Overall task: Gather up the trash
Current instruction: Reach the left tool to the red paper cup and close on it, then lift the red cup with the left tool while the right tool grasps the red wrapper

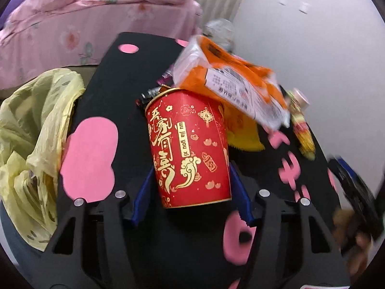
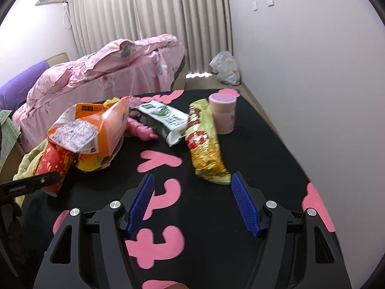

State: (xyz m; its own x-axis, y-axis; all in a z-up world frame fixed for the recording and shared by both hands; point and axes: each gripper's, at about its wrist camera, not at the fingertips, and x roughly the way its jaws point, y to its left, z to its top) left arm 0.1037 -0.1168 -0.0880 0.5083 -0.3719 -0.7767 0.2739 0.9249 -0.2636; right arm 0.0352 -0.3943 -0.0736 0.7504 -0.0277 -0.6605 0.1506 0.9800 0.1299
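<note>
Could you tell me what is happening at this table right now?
A person with two handheld grippers is clearing snack trash off a black table with pink shapes. The left gripper is clamped on a red paper cup, with an orange snack bag resting on its rim. A yellow trash bag hangs open at the table's left edge. The right gripper is open and empty, just short of a yellow-green snack packet. A pink cup and a green-white packet lie beyond.

My left hand-held gripper (image 1: 191, 190) and right hand-held gripper (image 2: 192, 204) look alike: matte black forked arms, round silver screws beside ribbed blue finger pads (image 2: 142, 203).
</note>
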